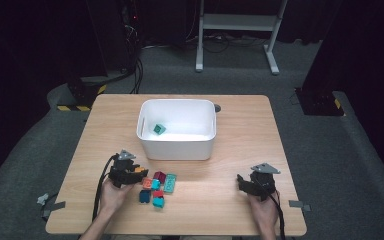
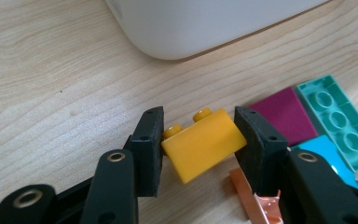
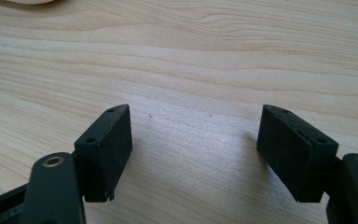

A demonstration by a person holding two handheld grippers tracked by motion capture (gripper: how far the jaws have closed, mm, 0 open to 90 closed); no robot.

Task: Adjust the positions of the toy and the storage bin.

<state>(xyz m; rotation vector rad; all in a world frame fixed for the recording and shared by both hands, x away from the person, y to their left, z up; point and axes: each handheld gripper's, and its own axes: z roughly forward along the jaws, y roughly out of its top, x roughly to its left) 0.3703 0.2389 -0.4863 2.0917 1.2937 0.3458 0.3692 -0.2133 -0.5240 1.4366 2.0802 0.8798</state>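
— What does my left gripper (image 2: 199, 140) have?

— I see its two pads pressed on the sides of a yellow brick (image 2: 203, 143), studs facing away from the camera. The brick sits tilted between the jaws, right at the wooden table (image 2: 51, 70), in front of the white bin (image 2: 205, 23).

— And the other bricks?

— They lie just to the right of my left gripper: a purple brick (image 2: 286, 114), a teal plate (image 2: 340, 121) upside down beside it, a blue brick (image 2: 328, 154) nearer me, and a pale orange one (image 2: 256, 200) under the right jaw. One green brick (image 1: 159, 129) lies inside the bin.

— My right gripper (image 3: 193, 149)?

— I have its jaws standing wide apart over bare wood, with nothing between them, well apart from the pile.
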